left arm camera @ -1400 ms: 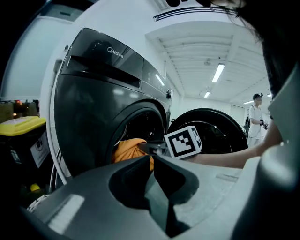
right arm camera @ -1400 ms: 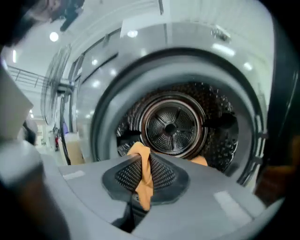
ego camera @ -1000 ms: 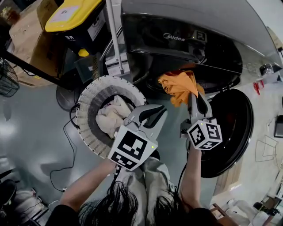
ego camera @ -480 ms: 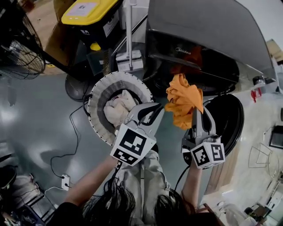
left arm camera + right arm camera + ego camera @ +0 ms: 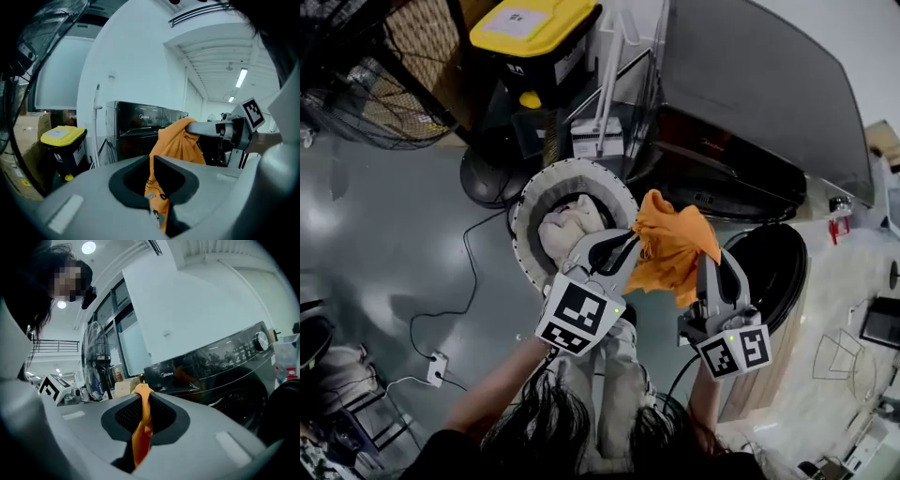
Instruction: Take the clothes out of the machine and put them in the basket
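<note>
A black bin with a yellow lid (image 5: 534,37) stands at far centre. A wire-guard fan (image 5: 366,98) stands far left. A black cable (image 5: 467,253) crosses the grey floor (image 5: 375,244) to a white plug (image 5: 438,367) near left.

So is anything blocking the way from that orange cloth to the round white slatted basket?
Nothing visible does. The orange cloth hangs from the left gripper and right gripper, beside the round white slatted basket, whose top is open; only a cream cloth lies inside.

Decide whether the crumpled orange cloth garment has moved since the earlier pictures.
Yes: the orange garment has come away from the dark washing machine toward the white round basket.
</note>
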